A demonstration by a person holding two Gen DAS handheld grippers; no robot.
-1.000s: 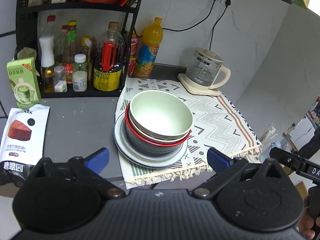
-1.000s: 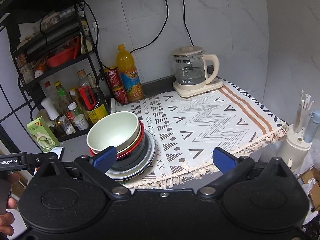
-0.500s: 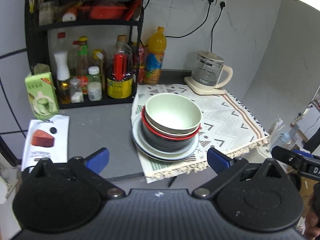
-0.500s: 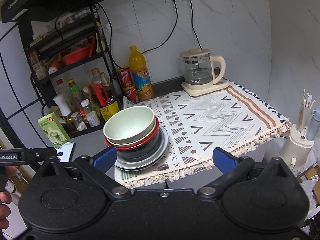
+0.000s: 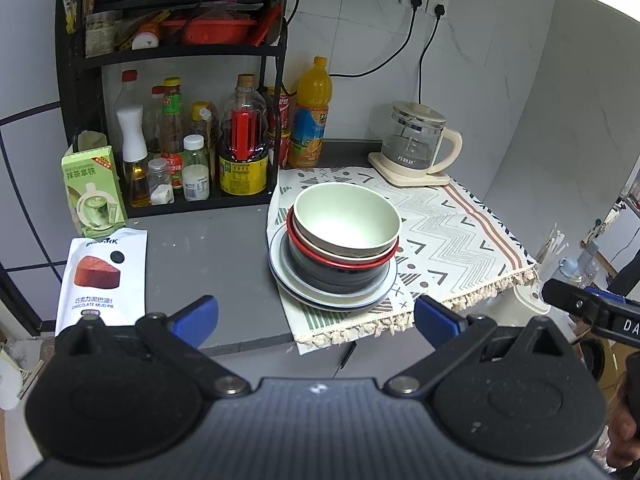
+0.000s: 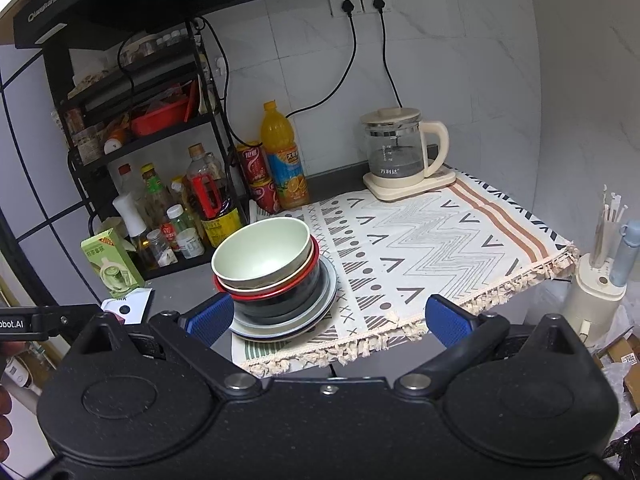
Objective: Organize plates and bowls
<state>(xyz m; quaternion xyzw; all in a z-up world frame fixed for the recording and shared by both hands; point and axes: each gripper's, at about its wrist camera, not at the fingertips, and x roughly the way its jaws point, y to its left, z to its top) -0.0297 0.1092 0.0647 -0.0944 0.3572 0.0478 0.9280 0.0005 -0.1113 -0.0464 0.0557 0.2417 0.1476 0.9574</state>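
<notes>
Here the pale green bowl [image 5: 347,218] tops a single stack, nested in a cream bowl with a red-rimmed bowl [image 5: 344,261] under that and a dark bowl [image 5: 340,278] below; all of them sit on a grey-blue plate [image 5: 298,285] at the bottom. The stack stands on the left end of a patterned cloth [image 5: 460,240] with a tasselled fringe, near the front edge of the grey counter [image 5: 200,252].

The left gripper [image 5: 316,318] hangs in front of the counter edge, short of the stack, its 2 blue-padded fingers [image 5: 196,318] spread wide with nothing between them. The right gripper [image 6: 330,318] is likewise set back from the counter, its fingers [image 6: 446,320] wide apart and empty; in its view the left finger overlaps the stack's near side, though contact cannot be told.

Behind the stack stands an orange juice bottle [image 5: 311,114] beside red cans [image 6: 256,182]. A black rack [image 5: 172,52] of sauce bottles fills the left, with a green carton [image 5: 94,192] and a white snack pouch [image 5: 102,276] before it. A glass kettle [image 5: 416,144] sits on the cloth's far right corner.
</notes>
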